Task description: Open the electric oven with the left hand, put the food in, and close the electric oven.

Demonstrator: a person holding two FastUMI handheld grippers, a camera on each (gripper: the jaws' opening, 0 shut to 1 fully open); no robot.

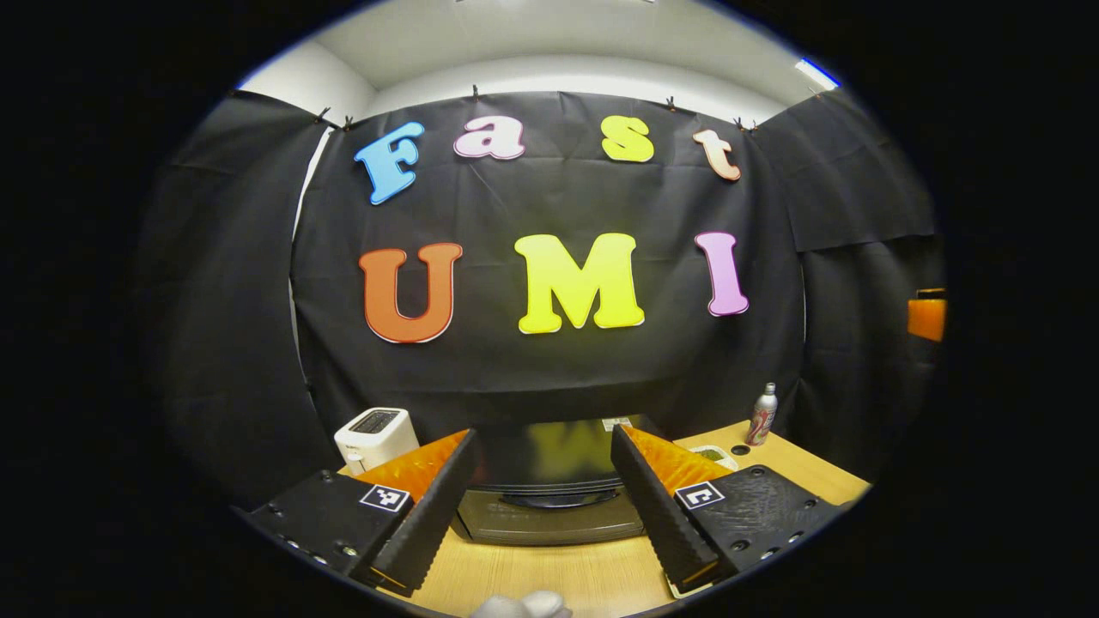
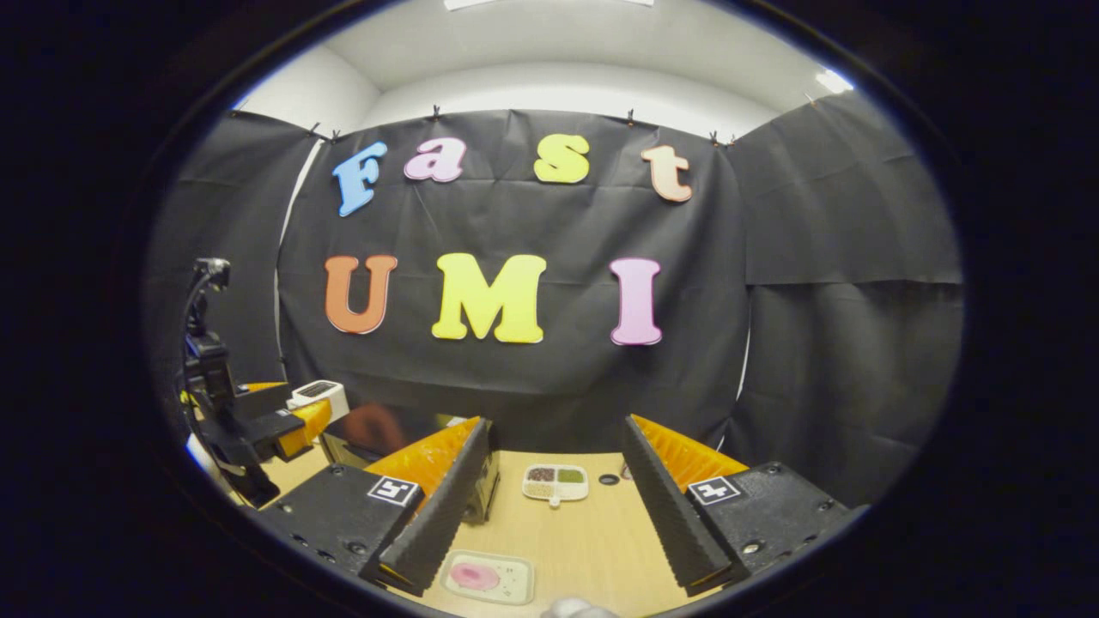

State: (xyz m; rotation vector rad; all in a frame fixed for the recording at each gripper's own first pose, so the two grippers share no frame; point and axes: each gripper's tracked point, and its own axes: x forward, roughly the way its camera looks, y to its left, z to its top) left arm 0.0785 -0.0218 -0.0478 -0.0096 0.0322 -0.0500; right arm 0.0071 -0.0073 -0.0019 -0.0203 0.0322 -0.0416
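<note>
The black electric oven [image 1: 549,493] stands shut on the wooden table, straight ahead in the left gripper view, its curved handle [image 1: 560,499] across the door. My left gripper [image 1: 545,515] is open, its fingers framing the oven a short way in front of the door. In the right gripper view, the food, a pink slice on a small white tray [image 2: 487,577], lies on the table just below my open right gripper [image 2: 554,506]. The oven [image 2: 412,446] sits at the left there, and the left gripper [image 2: 258,425] shows farther left.
A white toaster [image 1: 375,436] stands left of the oven. A metal can [image 1: 762,415] and a small white dish [image 1: 713,453] sit at the right. A white compartment plate [image 2: 555,482] with dark and green fillings lies mid-table, a small dark disc [image 2: 609,480] beside it.
</note>
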